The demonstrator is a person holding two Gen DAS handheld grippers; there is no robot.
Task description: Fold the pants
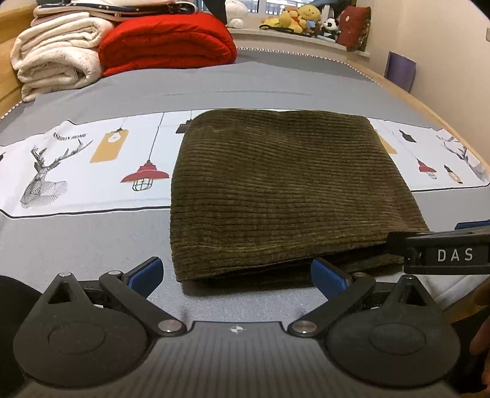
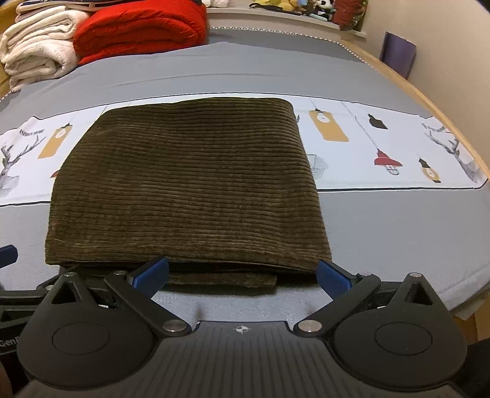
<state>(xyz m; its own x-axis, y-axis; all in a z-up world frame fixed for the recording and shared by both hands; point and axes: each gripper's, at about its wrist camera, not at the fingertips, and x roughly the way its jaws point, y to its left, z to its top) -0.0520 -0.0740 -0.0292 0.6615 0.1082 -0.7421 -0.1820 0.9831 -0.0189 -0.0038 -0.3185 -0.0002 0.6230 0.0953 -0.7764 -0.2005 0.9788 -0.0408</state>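
The olive-brown corduroy pants (image 1: 284, 189) lie folded into a flat rectangle on the grey bed, partly over a white printed cloth; they also show in the right wrist view (image 2: 183, 183). My left gripper (image 1: 237, 272) is open and empty, its blue pads wide apart at the near edge of the fold's left half. My right gripper (image 2: 242, 272) is open and empty, its pads at the near edge of the fold's right half. The right gripper's body (image 1: 444, 254) shows at the right of the left wrist view.
A white cloth with deer and lamp prints (image 1: 92, 165) crosses the grey bed (image 1: 92, 245). Folded white (image 1: 58, 55) and red (image 1: 168, 43) blankets sit at the far left. Plush toys (image 1: 303, 18) line the far ledge. The bed's wooden edge (image 2: 453, 101) curves on the right.
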